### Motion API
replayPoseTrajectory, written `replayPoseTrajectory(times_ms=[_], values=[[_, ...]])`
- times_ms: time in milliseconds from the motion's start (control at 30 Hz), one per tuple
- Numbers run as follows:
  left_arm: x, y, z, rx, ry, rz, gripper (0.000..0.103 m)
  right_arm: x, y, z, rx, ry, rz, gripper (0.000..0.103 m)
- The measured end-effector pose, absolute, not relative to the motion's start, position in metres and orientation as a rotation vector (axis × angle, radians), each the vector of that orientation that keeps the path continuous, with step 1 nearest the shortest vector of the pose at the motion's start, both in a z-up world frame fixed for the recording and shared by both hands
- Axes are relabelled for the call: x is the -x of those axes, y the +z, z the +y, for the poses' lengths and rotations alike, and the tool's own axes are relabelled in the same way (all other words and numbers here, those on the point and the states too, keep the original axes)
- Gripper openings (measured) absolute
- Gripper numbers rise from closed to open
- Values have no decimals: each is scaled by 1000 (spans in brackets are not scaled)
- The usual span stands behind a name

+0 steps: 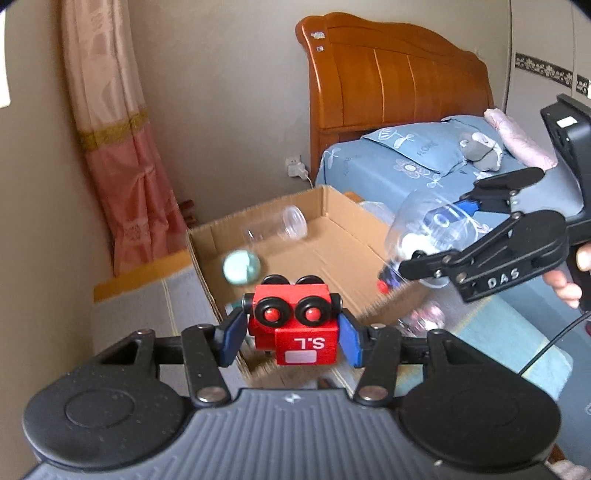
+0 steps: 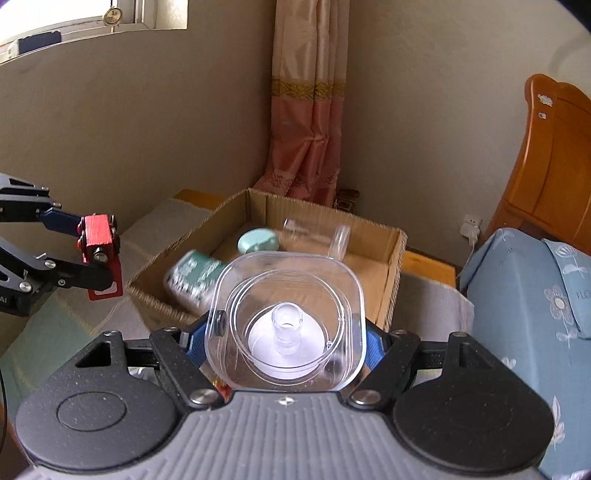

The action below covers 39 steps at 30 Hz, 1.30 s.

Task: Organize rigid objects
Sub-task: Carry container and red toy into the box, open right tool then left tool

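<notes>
Glossy red painted toy robot [image 1: 295,317], clear smooth plastic container [image 2: 286,325], matt corrugated cardboard box [image 1: 332,206], glossy varnished wood headboard [image 1: 391,77], cotton-look cloth bedsheet [image 1: 369,173].

Bedroom corner, plain beige walls [image 2: 110,140] meeting behind a hanging curtain [image 1: 118,155], cream upper part, gold band, salmon-pink lower part. Window [image 2: 92,14] high on the left wall, daylight coming in, bright and flat. Orange-brown wooden headboard [image 1: 388,81] against the right-hand wall, a couple of small stickers on its post. Bed [image 2: 524,295] in blue flower-print sheets, matching pillow [image 1: 413,151], grey plush toy [image 1: 480,147] and pink folded blanket [image 1: 517,136] on top. White wall socket [image 1: 295,164] low beside the headboard, charger plugged in, cord trailing down. Patterned dark border strip [image 1: 546,70] on the far right wall. Floor mostly hidden.
</notes>
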State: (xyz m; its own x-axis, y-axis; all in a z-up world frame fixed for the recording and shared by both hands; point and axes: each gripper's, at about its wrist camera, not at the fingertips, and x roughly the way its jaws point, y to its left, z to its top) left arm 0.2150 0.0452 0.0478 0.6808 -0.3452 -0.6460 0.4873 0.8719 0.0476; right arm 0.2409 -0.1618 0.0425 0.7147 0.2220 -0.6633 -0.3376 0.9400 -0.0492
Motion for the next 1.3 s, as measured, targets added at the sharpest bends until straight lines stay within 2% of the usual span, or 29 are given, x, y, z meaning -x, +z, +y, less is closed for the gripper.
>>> replayPoseTrajectory(times_ms=[467, 500, 533, 600, 1200, 1233, 1300], values=[[-295, 40, 30, -240, -436, 736, 52, -308, 13, -153, 133, 328, 769, 81], [-297, 39, 28, -246, -437, 738, 52, -310, 10, -155, 124, 326, 766, 86], [-300, 38, 25, -250, -438, 742, 52, -310, 8, -156, 114, 325, 768, 96], [-306, 37, 22, -250, -441, 746, 52, -309, 3, -159, 97, 317, 775, 102], [-352, 7, 9, -240, -377, 833, 53, -265, 11, -178, 98, 287, 760, 103], [-353, 5, 11, -234, -367, 839, 57, -263, 13, -178, 97, 286, 757, 103], [-353, 3, 14, -219, -350, 846, 73, -259, 15, -178, 94, 291, 751, 103]])
